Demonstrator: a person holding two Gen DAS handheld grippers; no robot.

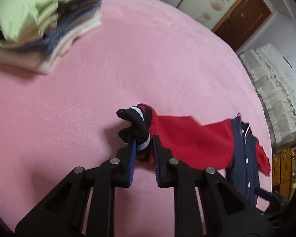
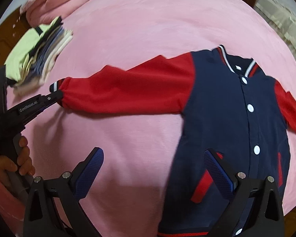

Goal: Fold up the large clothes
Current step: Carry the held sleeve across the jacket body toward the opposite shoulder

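Note:
A navy varsity jacket [image 2: 232, 118] with red sleeves and white snaps lies face up on the pink bed cover [image 2: 138, 29]. My left gripper [image 1: 144, 138] is shut on the striped cuff [image 1: 140, 126] of its red sleeve [image 1: 191, 138], which is stretched out to the side; the gripper also shows in the right wrist view [image 2: 57, 95]. My right gripper [image 2: 154, 158] is open and empty, hovering over the jacket's lower left hem. The other red sleeve [image 2: 292, 110] lies at the far right.
A stack of folded clothes [image 1: 39, 25] with a light green piece on top sits at the bed's far left, also in the right wrist view [image 2: 39, 59]. A pink pillow [image 2: 57, 2] lies behind it. A covered sofa [image 1: 276, 90] and wooden door [image 1: 244, 17] stand beyond the bed.

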